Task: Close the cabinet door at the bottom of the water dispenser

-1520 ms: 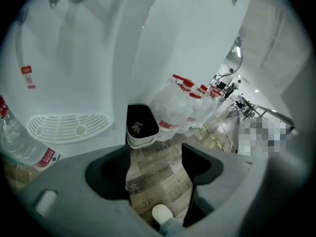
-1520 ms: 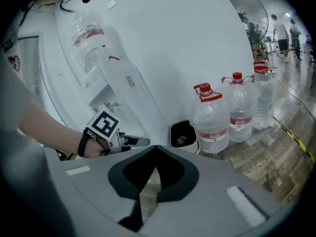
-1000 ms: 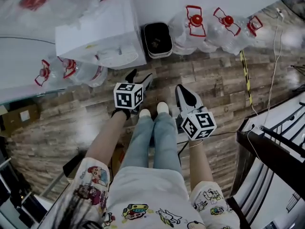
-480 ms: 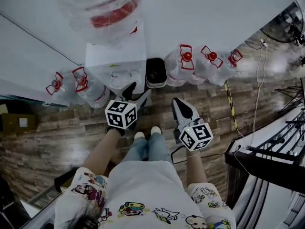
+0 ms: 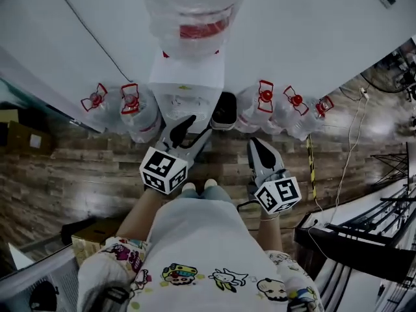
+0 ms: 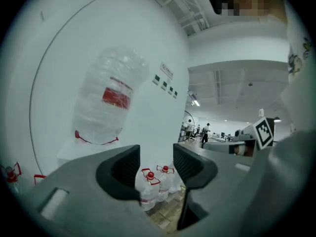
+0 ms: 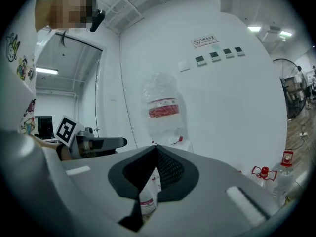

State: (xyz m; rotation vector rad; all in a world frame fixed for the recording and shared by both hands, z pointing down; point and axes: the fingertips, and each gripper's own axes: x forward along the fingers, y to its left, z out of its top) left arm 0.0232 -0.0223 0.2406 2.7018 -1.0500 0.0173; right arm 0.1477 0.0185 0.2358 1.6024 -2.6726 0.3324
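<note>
The white water dispenser (image 5: 185,86) stands against the wall with a clear bottle (image 5: 192,12) upside down on top. Its bottom cabinet door is hidden from the head view, below the dispenser's top. My left gripper (image 5: 192,129) is held up in front of the dispenser, pointing about level. Its jaws are closing, a gap still shows, and nothing is between them (image 6: 155,169). My right gripper (image 5: 258,147) is held beside it, to the right, shut and empty (image 7: 155,154). Each gripper view shows the other gripper (image 6: 247,144) (image 7: 98,143) and the bottle (image 6: 106,102) (image 7: 165,110).
A black bin (image 5: 224,109) stands right of the dispenser. Full water bottles with red caps stand on the wooden floor at its left (image 5: 123,106) and right (image 5: 279,106). A cardboard box (image 5: 23,138) lies far left. A black rack (image 5: 364,233) and cables are at the right.
The person has stood up and both grippers have risen from near the floor. The view now takes in the dispenser's top bottle. The left jaws look narrower than before.
</note>
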